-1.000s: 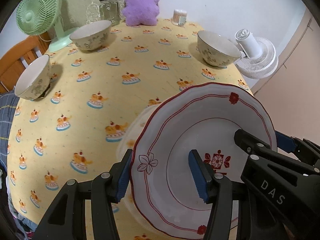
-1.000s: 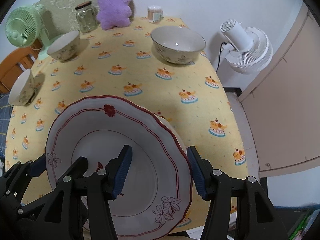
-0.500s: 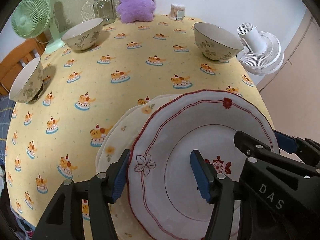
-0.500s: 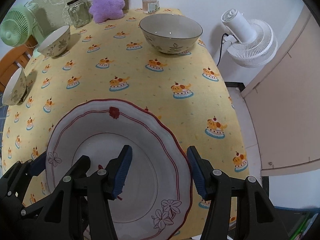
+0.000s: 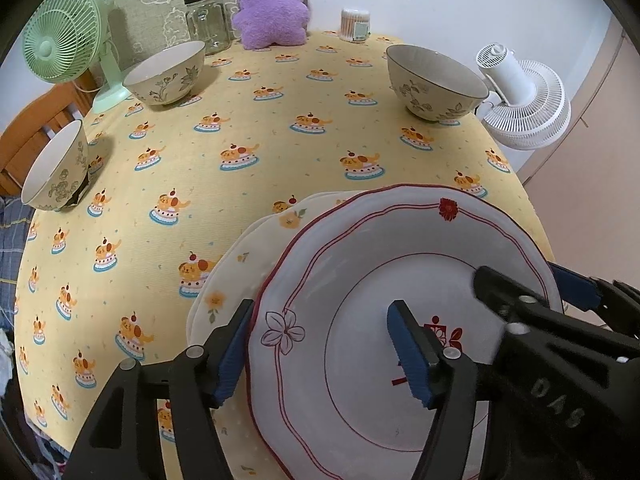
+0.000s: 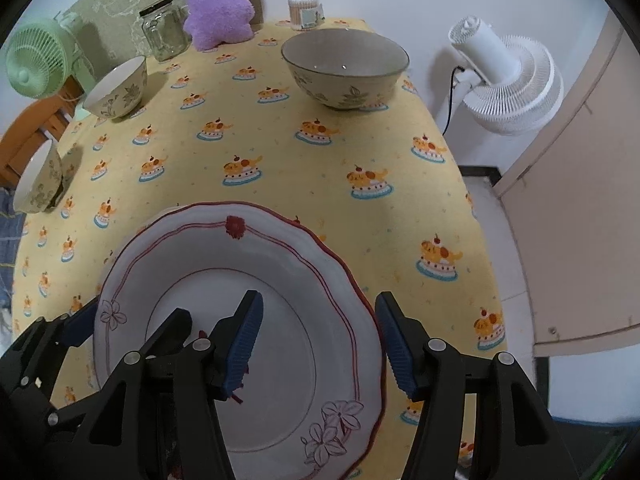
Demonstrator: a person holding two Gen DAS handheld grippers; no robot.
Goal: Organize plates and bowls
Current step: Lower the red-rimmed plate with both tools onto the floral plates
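Now both sets of jaws straddle the red-trimmed plate's opposite rims.

Top plate: white, red scalloped rim lines, red flower
Lower plate: cream, orange flowers
Bench: yellow cloth, dog-on-cake print
Bowls: beige, leaf pattern
Fingers: blue pads

The table wears a yellow cloth. Just under the left claw lies a cream plate. Far ahead of it stand three bowls, a glass jar, a green fan and a purple plush.
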